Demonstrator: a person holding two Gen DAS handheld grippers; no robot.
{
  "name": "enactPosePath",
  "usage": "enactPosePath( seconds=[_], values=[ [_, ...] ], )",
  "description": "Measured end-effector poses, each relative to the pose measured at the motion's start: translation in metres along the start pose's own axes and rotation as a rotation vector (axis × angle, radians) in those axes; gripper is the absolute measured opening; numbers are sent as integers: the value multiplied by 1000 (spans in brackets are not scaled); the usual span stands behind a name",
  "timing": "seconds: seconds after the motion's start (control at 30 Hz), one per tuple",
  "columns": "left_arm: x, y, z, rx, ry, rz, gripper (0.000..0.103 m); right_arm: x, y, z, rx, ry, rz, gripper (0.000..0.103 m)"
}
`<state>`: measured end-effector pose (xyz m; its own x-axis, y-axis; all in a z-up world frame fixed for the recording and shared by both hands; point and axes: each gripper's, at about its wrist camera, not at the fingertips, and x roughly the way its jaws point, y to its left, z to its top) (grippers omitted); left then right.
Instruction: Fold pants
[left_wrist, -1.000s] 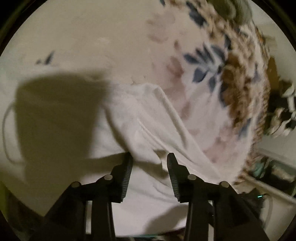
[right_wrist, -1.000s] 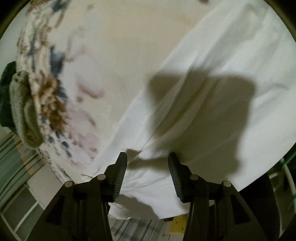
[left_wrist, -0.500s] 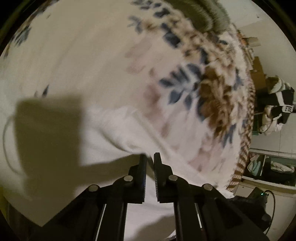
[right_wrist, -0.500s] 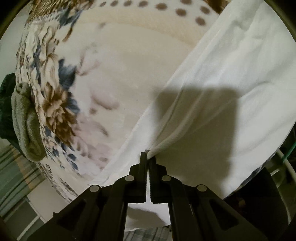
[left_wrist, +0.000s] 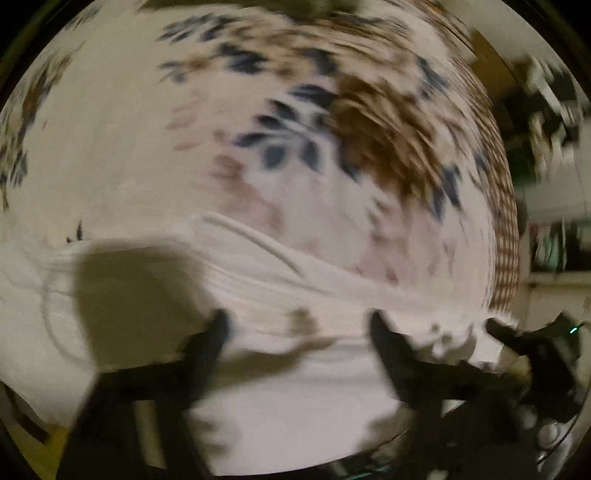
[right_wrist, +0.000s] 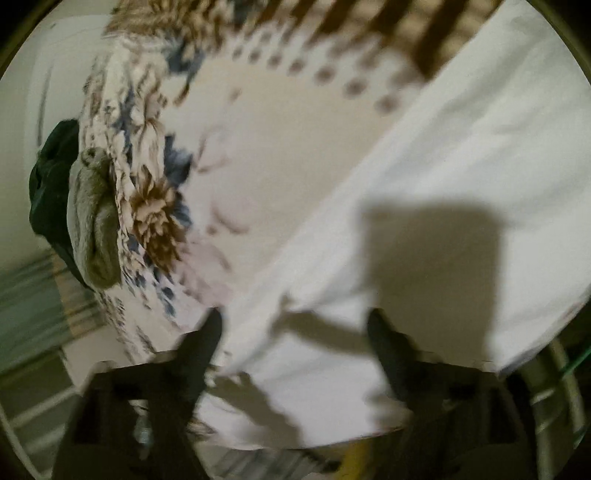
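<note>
White pants (left_wrist: 280, 295) lie spread on a floral bedspread (left_wrist: 295, 129). In the left wrist view they fill the lower half, with a raised seam running across. My left gripper (left_wrist: 297, 325) is open wide just above the cloth, holding nothing. In the right wrist view the pants (right_wrist: 443, 166) run from the lower middle to the upper right. My right gripper (right_wrist: 293, 325) is open wide over their lower edge, holding nothing. Both views are motion-blurred.
The bedspread (right_wrist: 258, 147) has brown and blue flowers. A grey-green folded cloth (right_wrist: 92, 221) and a dark garment (right_wrist: 51, 184) sit at the bed's left edge. Room clutter (left_wrist: 546, 110) shows beyond the bed's right edge.
Both grippers closed on the pants half a second ago and have now opened wide, letting the cloth go. Both cameras have swung, bringing more of the bedspread into view.
</note>
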<state>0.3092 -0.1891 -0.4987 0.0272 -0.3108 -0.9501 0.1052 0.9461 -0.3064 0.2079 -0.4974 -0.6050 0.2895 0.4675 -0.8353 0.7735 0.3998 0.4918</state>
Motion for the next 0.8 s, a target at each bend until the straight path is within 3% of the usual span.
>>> enactPosePath(
  seconds=[0.13, 0.2, 0.3, 0.37, 0.6, 0.7, 0.8],
  values=[
    [24, -36, -20, 114, 15, 16, 90, -50, -56, -13, -27, -111, -107, 85],
    [42, -38, -19, 112, 21, 36, 90, -73, -94, -16, 3, -193, -161, 85],
    [69, -35, -12, 86, 19, 76, 91, -92, -150, -10, 76, -266, -172, 78],
    [76, -35, -10, 73, 10, 68, 103, -96, -178, -2, 96, -303, -168, 75],
    [80, -43, -13, 47, -18, 118, 103, -101, -237, 22, 143, -416, 39, 63],
    [76, -51, -16, 46, -16, 132, 103, -102, -254, 30, 172, -471, 153, 63],
    [58, -67, -28, 50, -37, 87, 103, -106, -264, 38, 188, -506, 268, 60]
  ],
)
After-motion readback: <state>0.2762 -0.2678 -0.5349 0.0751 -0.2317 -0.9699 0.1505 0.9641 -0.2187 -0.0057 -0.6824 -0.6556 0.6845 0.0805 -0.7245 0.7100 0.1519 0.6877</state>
